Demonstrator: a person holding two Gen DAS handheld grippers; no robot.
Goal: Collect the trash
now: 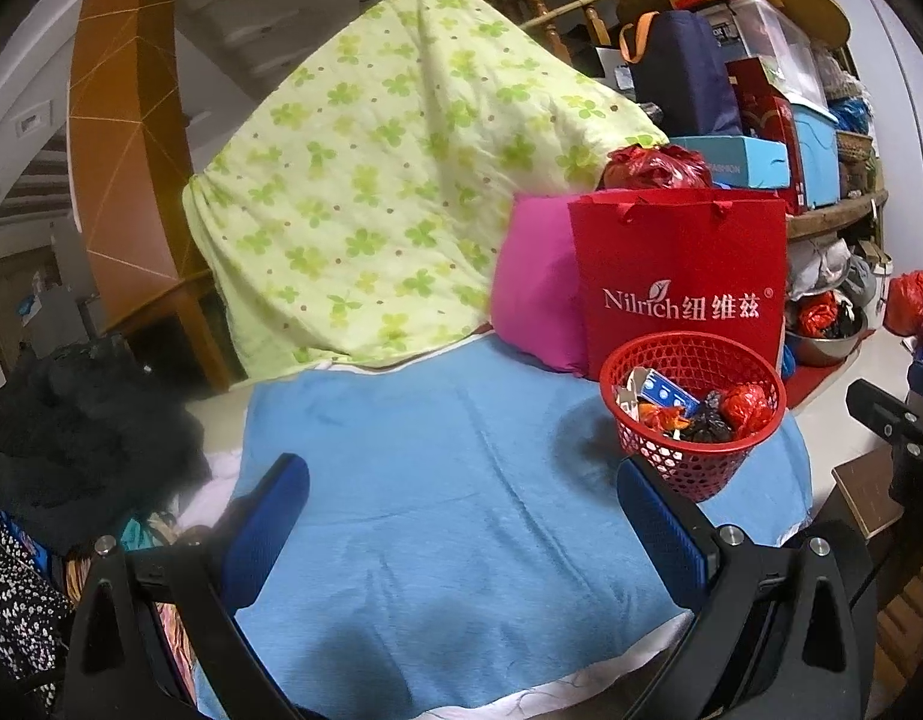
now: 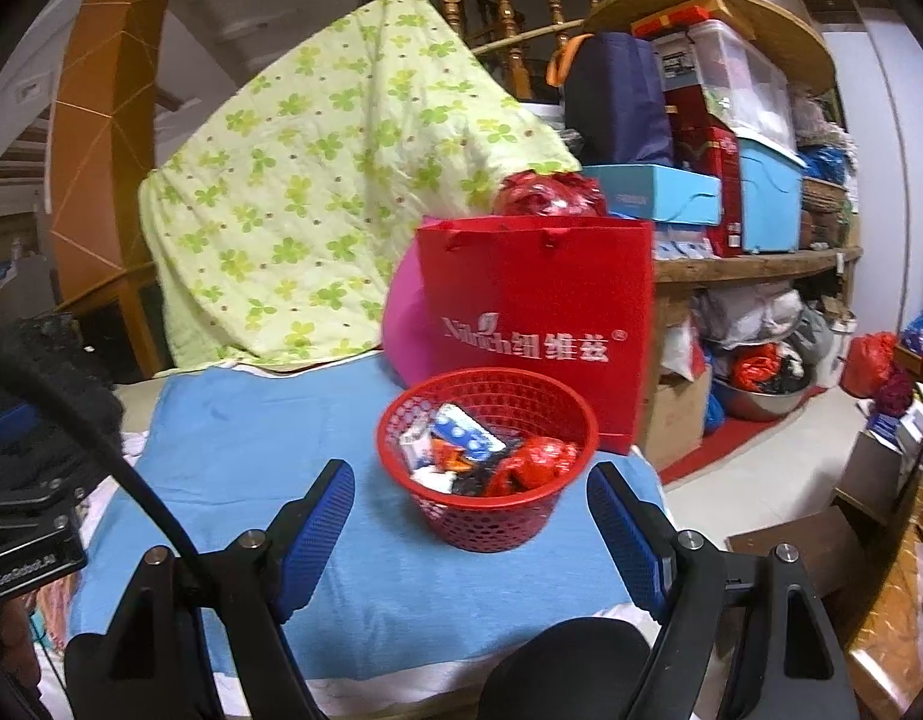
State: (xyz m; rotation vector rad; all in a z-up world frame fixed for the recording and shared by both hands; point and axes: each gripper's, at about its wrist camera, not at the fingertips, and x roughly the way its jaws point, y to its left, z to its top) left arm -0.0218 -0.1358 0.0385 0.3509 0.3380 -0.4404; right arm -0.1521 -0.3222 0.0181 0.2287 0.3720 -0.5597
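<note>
Right tool (image 2: 470, 516) agape, red basket (image 2: 488, 459), "Nilrich" bag (image 2: 536, 324), characters perhaps 纽维兹

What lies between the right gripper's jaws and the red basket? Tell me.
Only bare blue towel; the right wrist view shows nothing else between the open right gripper and the red basket.

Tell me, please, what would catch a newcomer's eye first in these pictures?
Probably the red basket full of wrappers and crumpled trash, standing on the blue cloth just ahead of the right gripper, whose jaws stand open and empty. Right behind the basket stands a red bag with white lettering, a pink cushion beside it. Further back, a green clover quilt hangs down from the wooden railing.
</note>
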